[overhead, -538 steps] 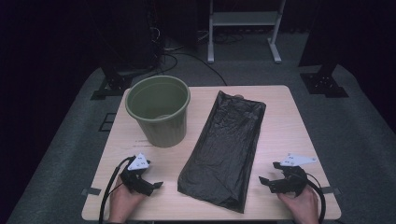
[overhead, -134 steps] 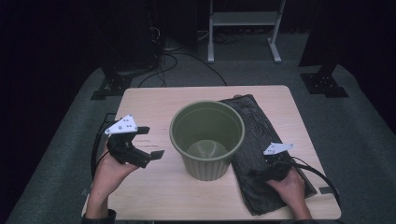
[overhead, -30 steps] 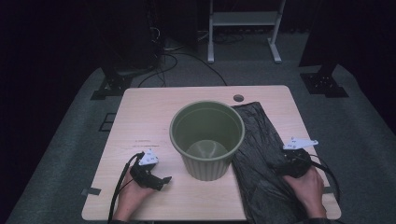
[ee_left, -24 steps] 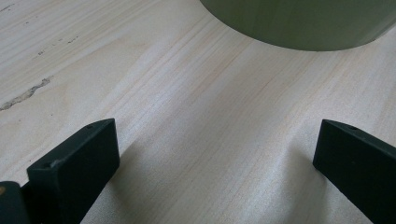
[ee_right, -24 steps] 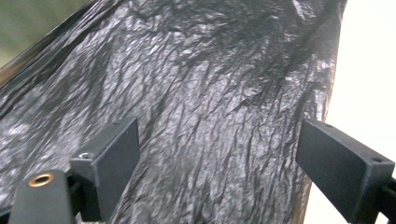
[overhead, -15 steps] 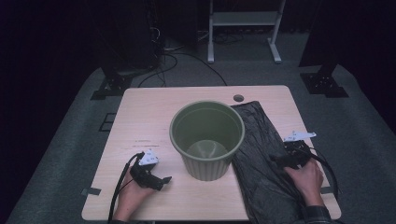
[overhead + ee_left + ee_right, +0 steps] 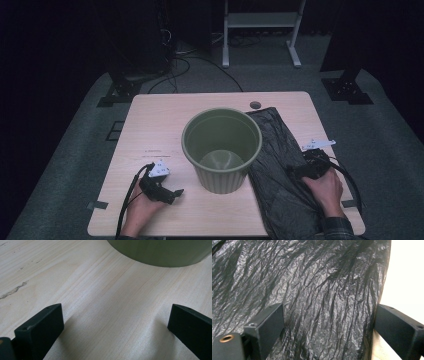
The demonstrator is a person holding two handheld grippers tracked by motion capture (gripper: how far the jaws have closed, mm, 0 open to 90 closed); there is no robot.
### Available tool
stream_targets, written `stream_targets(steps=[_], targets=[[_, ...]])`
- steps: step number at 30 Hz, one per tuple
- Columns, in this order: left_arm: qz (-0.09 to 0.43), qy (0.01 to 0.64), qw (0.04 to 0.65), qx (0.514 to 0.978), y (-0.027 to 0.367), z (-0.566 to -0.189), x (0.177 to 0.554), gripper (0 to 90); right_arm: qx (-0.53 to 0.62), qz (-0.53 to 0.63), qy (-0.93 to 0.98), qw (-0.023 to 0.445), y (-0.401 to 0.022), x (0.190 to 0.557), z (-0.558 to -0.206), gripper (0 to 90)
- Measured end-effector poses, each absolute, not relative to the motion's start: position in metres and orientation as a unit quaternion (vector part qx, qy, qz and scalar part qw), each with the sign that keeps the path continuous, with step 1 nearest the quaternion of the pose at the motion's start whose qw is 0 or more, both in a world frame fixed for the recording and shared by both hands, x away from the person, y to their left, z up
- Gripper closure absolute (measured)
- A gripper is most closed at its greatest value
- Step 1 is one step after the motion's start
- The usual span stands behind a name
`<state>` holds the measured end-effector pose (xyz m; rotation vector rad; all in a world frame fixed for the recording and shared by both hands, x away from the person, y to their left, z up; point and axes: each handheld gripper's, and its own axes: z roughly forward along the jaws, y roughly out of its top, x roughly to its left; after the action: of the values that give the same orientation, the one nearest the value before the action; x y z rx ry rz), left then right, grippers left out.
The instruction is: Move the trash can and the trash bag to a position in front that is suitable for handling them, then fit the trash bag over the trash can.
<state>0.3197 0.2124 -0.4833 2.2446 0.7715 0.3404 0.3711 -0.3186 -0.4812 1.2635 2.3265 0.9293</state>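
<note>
An olive-green bin (image 7: 222,148) stands upright and empty in the middle of the table. A crumpled black plastic bag (image 7: 280,175) lies flat to its right, partly behind it. My right gripper (image 7: 296,171) rests on the bag's right part, open. In the right gripper view the bag (image 7: 312,295) spreads under the parted jaws, its edge near the right jaw. My left gripper (image 7: 172,192) lies open on bare wood at the front left. In the left gripper view the bin's base (image 7: 160,252) sits just ahead of the wide-apart jaws.
The light wooden table (image 7: 155,125) has a small round hole (image 7: 255,105) near its far edge. A white stand (image 7: 260,22) and cables lie on the floor beyond. Black equipment feet (image 7: 347,87) flank the table's far corners.
My right gripper has shifted slightly forward on the bag over the last second. The left gripper stays put. Much earlier the bin moved from the far left to the centre.
</note>
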Motion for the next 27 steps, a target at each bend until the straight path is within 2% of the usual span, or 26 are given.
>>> stream_targets(steps=[18,27], targets=[[0.132,0.300,0.364,0.872,0.212,-0.483,0.320,0.0,0.423,0.374,0.816,0.122,-0.301,0.372,-0.482,8.1],[0.132,0.300,0.363,0.872,0.212,-0.483,0.320,0.0,0.411,0.363,0.828,0.117,-0.288,0.371,-0.480,8.2]])
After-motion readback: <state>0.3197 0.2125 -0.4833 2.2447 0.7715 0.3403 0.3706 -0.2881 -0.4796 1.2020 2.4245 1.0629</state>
